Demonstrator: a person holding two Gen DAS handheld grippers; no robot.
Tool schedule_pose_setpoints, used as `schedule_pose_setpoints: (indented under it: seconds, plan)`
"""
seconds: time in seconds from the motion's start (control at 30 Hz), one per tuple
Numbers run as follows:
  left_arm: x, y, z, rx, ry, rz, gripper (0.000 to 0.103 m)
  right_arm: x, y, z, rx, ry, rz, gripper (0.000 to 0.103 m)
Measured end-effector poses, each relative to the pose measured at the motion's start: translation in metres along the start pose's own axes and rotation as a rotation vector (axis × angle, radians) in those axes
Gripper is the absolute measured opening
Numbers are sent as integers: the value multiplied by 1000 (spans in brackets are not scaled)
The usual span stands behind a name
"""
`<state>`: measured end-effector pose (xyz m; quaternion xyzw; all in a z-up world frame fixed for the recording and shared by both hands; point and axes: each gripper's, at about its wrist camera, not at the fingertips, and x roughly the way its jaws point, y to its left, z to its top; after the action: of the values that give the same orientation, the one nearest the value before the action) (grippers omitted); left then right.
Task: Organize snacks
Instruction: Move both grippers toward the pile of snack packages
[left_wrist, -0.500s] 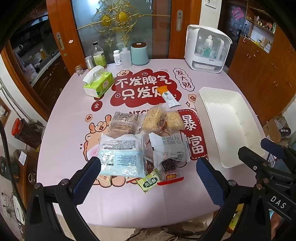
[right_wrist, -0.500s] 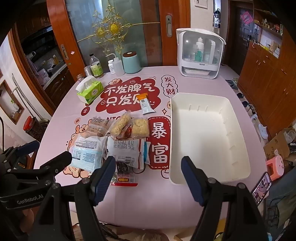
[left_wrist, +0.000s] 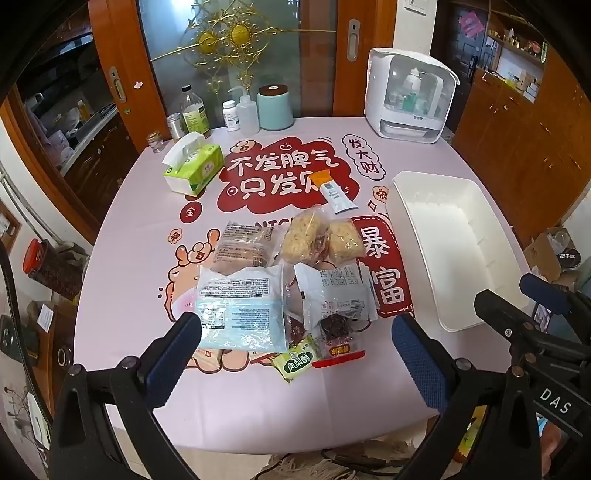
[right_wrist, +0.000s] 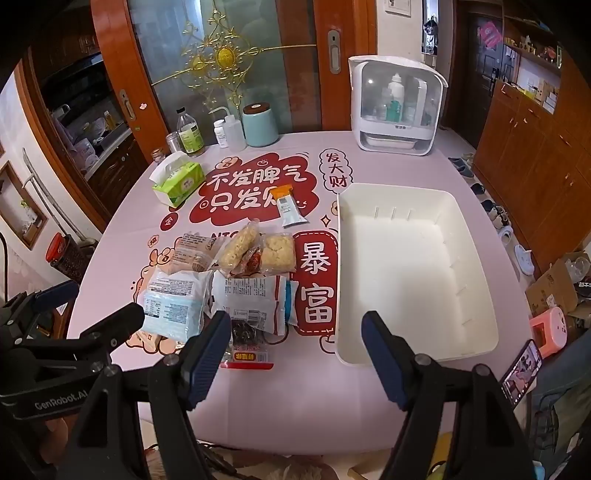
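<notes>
Wrapped snacks (left_wrist: 280, 291) heaped beside white bin (right_wrist: 480, 295) (empty).

Both tools are showing matte black frames built from angled bars joined by round silver screws. The left tool (left_wrist: 295, 350) is carrying two broad fingers (left_wrist: 173, 360) faced with dark blue pads of fine dotted texture, tapering to blunt tips. Seen from the right wrist view, its body is bearing white lettering reading "GenRobot.AI" along a black bar. The right tool (right_wrist: 295, 354) is wearing the same blue textured pads on its fingers (right_wrist: 207, 363), each backed by a black arm with a silver screw head; from the left wrist view, its side is displaying the white letters "DAS".
</notes>
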<state>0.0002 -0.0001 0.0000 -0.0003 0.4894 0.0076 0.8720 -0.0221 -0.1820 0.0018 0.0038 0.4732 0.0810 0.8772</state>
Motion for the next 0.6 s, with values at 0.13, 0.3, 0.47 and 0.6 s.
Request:
schedule_pose_setpoints:
  seconds: [0.13,0.3,0.47,0.6]
  plan:
    - [0,0,0,2,-2,1,102,0,2,1,0,0,-2,74]
    - [0,0,0,1,-1,1,102,0,6,4,0,-1,-2,74]
    - [0,0,0,4,-2,0,102,-1,-10,-2,12,-4,-20,74]
    - [-2,-13,-1,7,-3,1,102,0,-13,0,32,-4,-42,75]
